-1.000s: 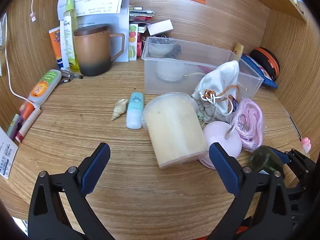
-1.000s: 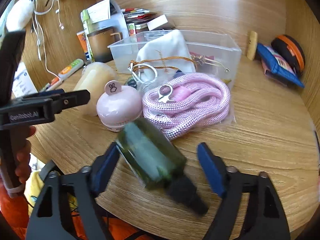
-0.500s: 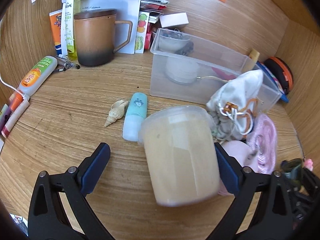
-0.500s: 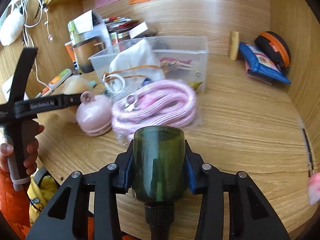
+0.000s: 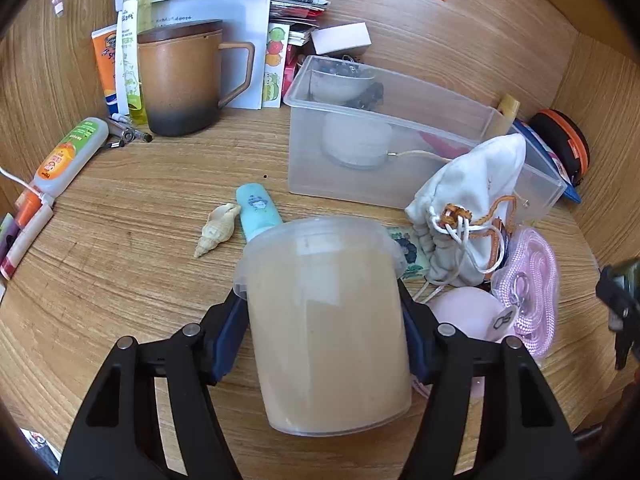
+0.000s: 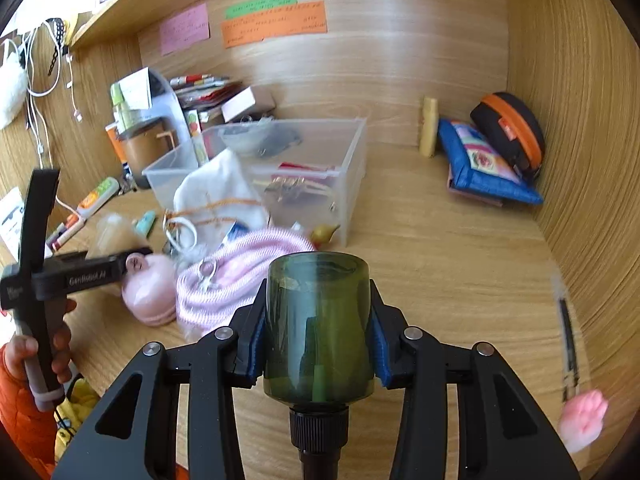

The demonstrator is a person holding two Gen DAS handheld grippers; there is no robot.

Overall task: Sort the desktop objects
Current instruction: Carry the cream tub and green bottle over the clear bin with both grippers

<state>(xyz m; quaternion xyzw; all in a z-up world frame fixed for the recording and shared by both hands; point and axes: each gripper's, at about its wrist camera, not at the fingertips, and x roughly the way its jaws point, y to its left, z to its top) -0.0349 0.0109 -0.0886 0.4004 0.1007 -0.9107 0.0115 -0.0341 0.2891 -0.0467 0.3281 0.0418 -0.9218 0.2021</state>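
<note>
Wooden desk (image 5: 120, 240), cluttered, with clear bin (image 5: 400, 152).
I have the left gripper (image 5: 322, 320) clamping a beige tub (image 5: 328, 328); my right gripper (image 6: 318, 328) clamps a green bottle (image 6: 318, 328).

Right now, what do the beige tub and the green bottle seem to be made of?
The beige tub looks like translucent, frosted plastic: its pale contents show dully through the wall, and the rim is thin and moulded. The green bottle is glossy and see-through; whether glass or clear plastic is hard to tell.

light: bright, even daylight | shadows: soft | blur: right-wrist left side smeared | edges: fisheye bending, dark corners
</note>
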